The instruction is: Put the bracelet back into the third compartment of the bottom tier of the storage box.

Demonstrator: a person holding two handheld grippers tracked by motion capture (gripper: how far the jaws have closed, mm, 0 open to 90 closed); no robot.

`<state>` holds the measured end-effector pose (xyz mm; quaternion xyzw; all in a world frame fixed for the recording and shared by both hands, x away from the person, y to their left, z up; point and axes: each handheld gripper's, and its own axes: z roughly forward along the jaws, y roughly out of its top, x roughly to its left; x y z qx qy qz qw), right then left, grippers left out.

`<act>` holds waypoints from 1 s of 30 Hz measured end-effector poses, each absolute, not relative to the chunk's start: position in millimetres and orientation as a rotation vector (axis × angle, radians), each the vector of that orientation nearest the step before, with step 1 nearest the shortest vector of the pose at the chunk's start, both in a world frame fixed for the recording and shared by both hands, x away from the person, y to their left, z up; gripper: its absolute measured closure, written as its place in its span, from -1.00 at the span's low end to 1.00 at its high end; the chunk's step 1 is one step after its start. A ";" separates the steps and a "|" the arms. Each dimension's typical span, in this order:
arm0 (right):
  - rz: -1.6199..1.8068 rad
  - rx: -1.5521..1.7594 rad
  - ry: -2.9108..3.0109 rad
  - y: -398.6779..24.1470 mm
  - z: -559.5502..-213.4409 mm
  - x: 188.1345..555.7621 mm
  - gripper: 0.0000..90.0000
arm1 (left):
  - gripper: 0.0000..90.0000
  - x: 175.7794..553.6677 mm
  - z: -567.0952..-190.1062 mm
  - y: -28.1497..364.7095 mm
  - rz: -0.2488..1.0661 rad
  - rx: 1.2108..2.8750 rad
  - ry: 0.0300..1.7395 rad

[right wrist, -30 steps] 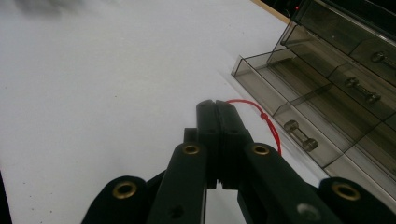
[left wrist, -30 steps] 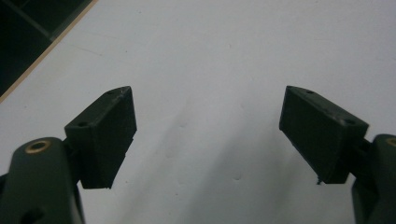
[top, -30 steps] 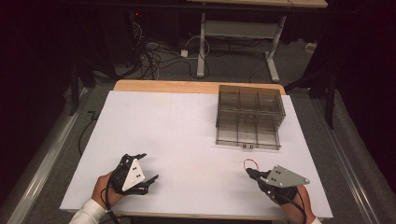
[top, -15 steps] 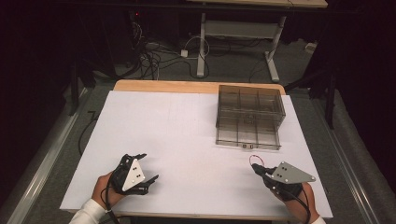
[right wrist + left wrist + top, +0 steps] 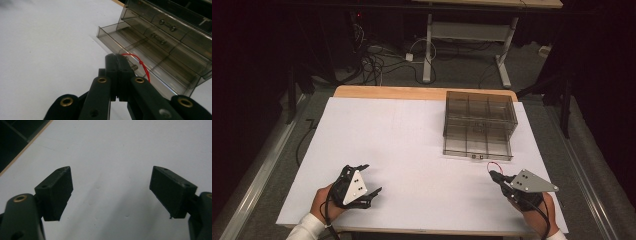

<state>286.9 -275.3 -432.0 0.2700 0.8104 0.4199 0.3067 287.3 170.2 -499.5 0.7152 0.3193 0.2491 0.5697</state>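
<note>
Two hand-held grippers sit low in the high view. The left hand-held gripper (image 5: pixel 364 186), at the lower left, has its jaws spread wide over bare white bench (image 5: pixel 412 150), holding nothing. The right hand-held gripper (image 5: pixel 493 175), at the lower right, is clamped tight on a small metal part with a red wire loop (image 5: pixel 138 63), just below the smoked-plastic drawer organiser (image 5: pixel 479 125) at the upper right. That part looks light, tiny and slippery, the loop floppy, so grip the stiff metal body. The bottom drawer (image 5: pixel 150 62) stands pulled open.
</note>
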 end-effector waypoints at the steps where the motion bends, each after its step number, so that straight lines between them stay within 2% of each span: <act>1: 1.112 0.721 2.140 -276.6 -431.8 287.4 1.00 | -0.60 287.2 -499.5 170.2 0.585 1.679 0.750; 30: 1.078 0.833 2.080 -299.5 -430.0 325.7 1.00 | -0.60 288.2 -501.0 169.7 0.578 1.679 0.753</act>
